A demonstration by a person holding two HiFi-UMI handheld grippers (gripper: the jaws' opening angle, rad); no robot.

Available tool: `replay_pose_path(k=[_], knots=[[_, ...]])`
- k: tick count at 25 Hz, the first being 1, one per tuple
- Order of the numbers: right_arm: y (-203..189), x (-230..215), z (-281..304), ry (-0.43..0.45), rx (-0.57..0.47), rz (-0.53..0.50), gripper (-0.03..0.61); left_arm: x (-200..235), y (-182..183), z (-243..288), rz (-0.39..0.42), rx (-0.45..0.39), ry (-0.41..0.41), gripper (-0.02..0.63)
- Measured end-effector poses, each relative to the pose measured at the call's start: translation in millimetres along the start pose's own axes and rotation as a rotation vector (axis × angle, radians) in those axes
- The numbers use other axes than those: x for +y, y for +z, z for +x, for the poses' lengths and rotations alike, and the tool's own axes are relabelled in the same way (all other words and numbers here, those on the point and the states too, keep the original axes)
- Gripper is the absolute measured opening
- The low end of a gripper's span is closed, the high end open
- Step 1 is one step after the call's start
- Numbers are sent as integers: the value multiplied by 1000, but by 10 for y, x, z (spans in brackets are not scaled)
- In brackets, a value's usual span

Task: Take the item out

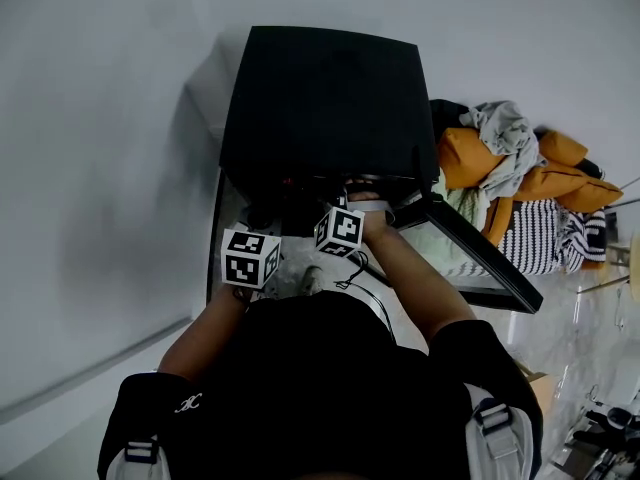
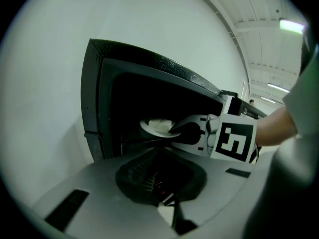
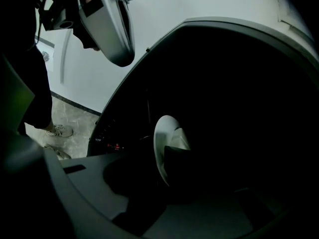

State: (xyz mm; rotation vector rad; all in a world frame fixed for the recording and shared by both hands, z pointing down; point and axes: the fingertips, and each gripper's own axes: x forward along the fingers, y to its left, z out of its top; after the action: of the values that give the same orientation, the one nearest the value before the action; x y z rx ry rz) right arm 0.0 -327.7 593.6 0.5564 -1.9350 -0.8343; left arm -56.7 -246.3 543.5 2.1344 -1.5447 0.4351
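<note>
A black oven (image 1: 320, 98) stands with its door (image 1: 470, 253) swung open to the right. Inside lies a white plate (image 2: 157, 126), which also shows edge-on in the right gripper view (image 3: 164, 143). My right gripper (image 2: 180, 131) reaches into the cavity and is shut on the plate's near rim; its marker cube (image 1: 340, 230) sits at the oven mouth. My left gripper (image 2: 168, 203) hovers outside, low in front of the opening, jaws together with nothing between them. Its marker cube (image 1: 250, 258) is left of the right one.
A pile of orange, striped and grey clothes (image 1: 520, 178) lies to the right of the oven. The open door juts out on the right side. A pale wall (image 1: 100, 118) runs along the left. The oven's roof hangs close above the plate.
</note>
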Motion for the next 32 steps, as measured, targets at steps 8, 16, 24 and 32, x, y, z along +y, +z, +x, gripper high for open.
replay_pose_path(k=[8,16,24,32], knots=[[-10,-11,13,-3,40,-5,80,61,-6,58,16,17,-46,8],[22,-4,-58,-38,67,-28,63,48,5,99,46,32,-97,8],[21,82,-164,-77,95,-43,56,12,-10,175,73,38,-151,9],[66,83,-304,-149,126,-58,39,1,-46,141,99,42,-186,8]])
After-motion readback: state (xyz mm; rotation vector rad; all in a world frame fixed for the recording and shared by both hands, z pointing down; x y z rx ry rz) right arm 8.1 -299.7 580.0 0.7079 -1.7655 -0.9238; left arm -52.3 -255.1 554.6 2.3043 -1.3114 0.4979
